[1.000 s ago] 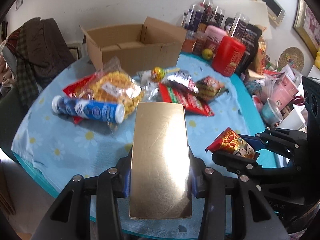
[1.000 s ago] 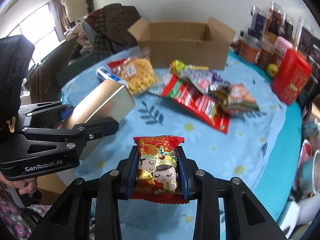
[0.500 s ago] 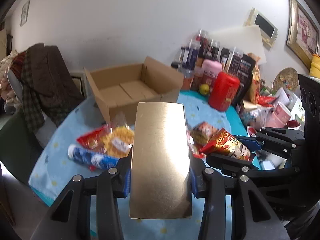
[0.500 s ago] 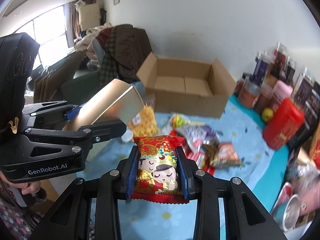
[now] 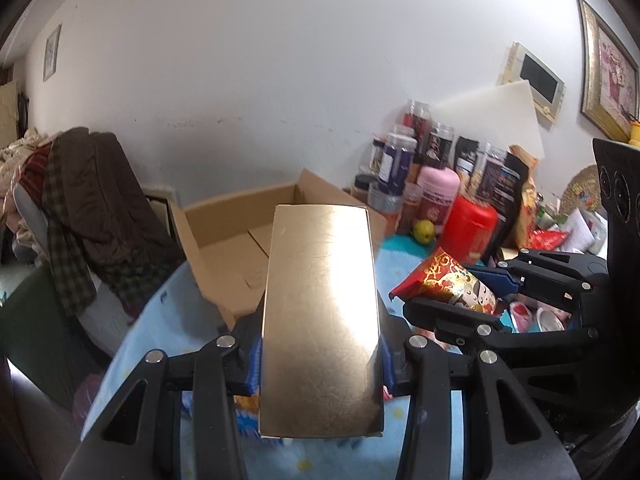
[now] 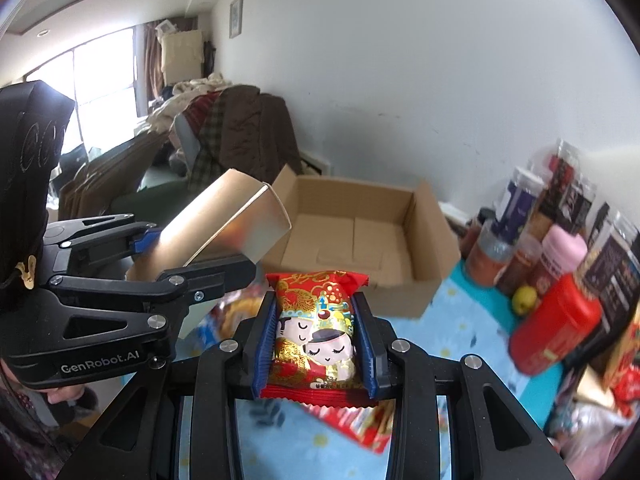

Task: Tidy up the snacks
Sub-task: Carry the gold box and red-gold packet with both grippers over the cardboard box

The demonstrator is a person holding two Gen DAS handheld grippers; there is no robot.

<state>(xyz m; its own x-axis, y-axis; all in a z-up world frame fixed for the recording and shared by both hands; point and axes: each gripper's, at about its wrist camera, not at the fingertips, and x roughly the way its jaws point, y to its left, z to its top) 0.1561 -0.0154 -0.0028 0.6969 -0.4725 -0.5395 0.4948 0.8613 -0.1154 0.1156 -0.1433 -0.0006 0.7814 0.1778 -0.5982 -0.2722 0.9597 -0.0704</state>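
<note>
The gold box [image 5: 320, 320] was a long, flat carton with a shiny, faintly scratched face, held lengthwise with the fingers of the left gripper [image 5: 320, 364] pressed against its two long sides, above the near edge of the bench [image 5: 160, 320]. The red packet [image 6: 316, 328], printed with two cartoon figures in gold headdress, sat clamped between the blue-padded fingers of the right gripper [image 6: 316, 344], its crimped ends sticking out front and back. The two grippers hung side by side, close together, each showing in the other's view. Ahead of both stood the cardboard box [image 6: 360, 240], flaps up and open at the top, with only its bare bottom flaps showing inside. To its right a red canister [image 6: 556, 320], a pink jar [image 6: 560, 252], a small yellow-green fruit [image 6: 524, 298] and a crowd of dark jars [image 5: 420, 152] lined the wall. More snack bags lay blurred on the blue flowered cloth below the fingers. Coats were heaped over a chair [image 5: 80, 200] at the left.
</note>
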